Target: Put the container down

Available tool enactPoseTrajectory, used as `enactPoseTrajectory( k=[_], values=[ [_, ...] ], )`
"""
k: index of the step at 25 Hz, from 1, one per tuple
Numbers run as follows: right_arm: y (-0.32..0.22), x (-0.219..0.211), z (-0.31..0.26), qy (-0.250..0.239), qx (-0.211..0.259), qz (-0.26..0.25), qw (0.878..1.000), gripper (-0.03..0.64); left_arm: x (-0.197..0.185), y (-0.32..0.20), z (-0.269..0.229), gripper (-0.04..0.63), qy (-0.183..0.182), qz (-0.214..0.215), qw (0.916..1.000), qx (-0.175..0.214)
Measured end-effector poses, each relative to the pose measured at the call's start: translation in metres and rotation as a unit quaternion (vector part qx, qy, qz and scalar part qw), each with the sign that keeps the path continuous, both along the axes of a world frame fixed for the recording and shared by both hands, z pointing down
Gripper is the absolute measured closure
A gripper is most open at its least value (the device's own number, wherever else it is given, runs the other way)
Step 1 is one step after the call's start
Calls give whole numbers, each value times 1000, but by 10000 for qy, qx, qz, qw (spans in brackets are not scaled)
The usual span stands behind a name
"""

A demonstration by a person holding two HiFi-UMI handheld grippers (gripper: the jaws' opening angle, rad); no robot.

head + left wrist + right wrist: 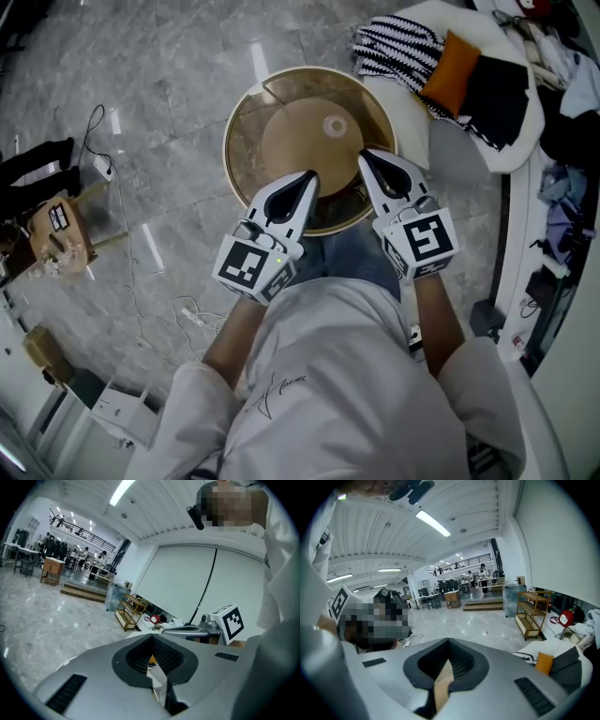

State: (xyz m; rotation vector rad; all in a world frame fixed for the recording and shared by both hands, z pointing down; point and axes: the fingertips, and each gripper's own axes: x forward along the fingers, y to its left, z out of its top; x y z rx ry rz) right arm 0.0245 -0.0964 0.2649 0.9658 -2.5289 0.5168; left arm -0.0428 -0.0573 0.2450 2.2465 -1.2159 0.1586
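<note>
In the head view a round tan container (300, 122) with a see-through wall hangs over the marble floor in front of me. Its near rim is held at two spots. My left gripper (309, 176) is shut on the rim at the near left, and my right gripper (366, 156) is shut on it at the near right. In the left gripper view the jaws (152, 637) meet on a thin pale strip of rim (159, 679). The right gripper view shows the jaws (449, 641) closed on a tan strip of the rim (442, 686). The grippers hide the part of the rim they hold.
A white couch (511, 141) at the top right carries striped cloth (394, 42), an orange cushion (450, 61) and dark clothes. Cables (141, 244) and a wooden device (56, 234) lie on the floor at the left. A wooden shelf (532, 611) stands by the wall.
</note>
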Motion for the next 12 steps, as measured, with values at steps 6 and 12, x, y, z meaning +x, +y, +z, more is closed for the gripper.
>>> enactPoseTrajectory(
  k=[6,12],
  values=[
    [14,0,-17,-12,33,-97,9999,601,12,13,-16,577,1,146,9998,99],
    [28,4,-35,-95,61,-77,9999,601,17,20,-27,577,-41,241,9995,180]
  ],
)
